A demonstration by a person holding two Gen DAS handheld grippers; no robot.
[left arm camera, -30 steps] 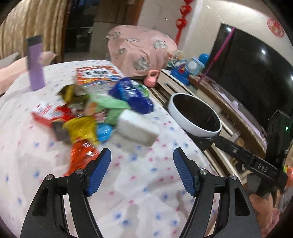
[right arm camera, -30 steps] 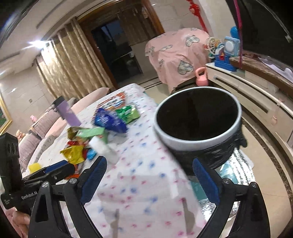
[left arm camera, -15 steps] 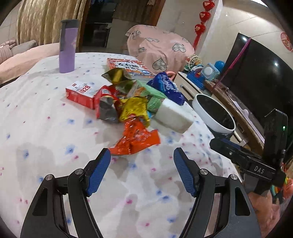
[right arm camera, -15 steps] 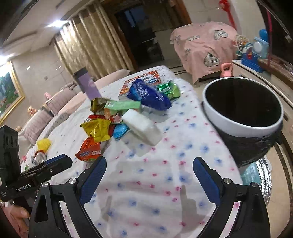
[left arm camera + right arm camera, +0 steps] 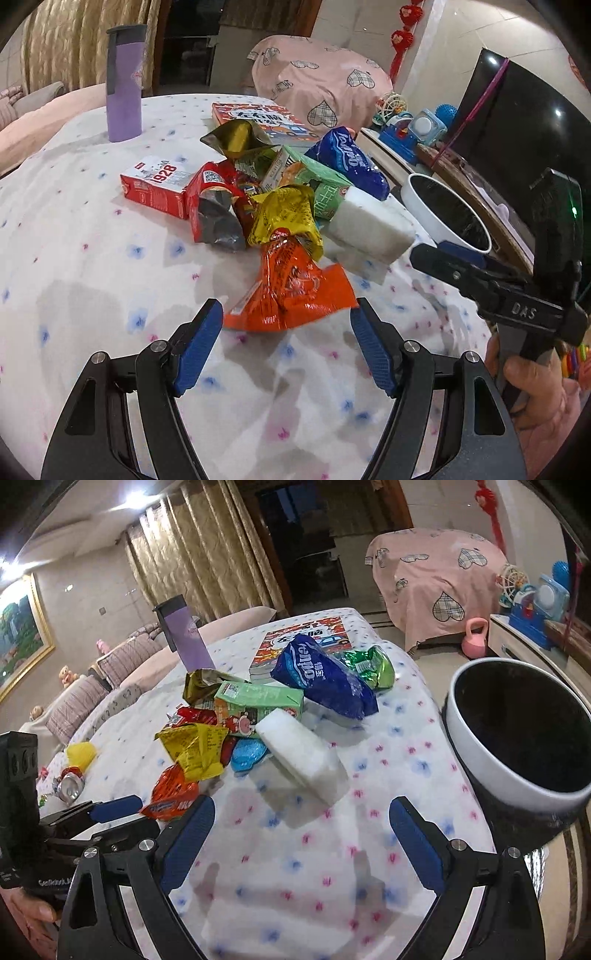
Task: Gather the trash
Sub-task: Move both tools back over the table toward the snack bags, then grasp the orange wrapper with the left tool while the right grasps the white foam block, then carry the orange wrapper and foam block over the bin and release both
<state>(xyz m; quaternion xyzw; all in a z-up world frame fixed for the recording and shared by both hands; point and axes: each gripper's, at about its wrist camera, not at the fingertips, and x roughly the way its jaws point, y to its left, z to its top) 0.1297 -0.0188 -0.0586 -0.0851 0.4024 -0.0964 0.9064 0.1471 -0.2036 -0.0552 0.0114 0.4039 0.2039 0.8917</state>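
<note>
Floral cloth covers the bench (image 5: 92, 258), which carries a heap of trash (image 5: 266, 199): the orange wrapper (image 5: 291, 291) lies nearest, half under a yellow wrapper (image 5: 284, 218), with a white block (image 5: 299, 753) and blue tissue pack (image 5: 321, 675) beside them. Lower pieces of the heap are buried and hard to identify. The left hand-held gripper (image 5: 286, 343) hovers released, its pads either side of the orange wrapper's near edge, not touching. The right hand-held gripper (image 5: 301, 838) is also released and empty, above bare cloth. Off the bench edge stands the black-lined trash bin (image 5: 517, 734), its base cut off.
</note>
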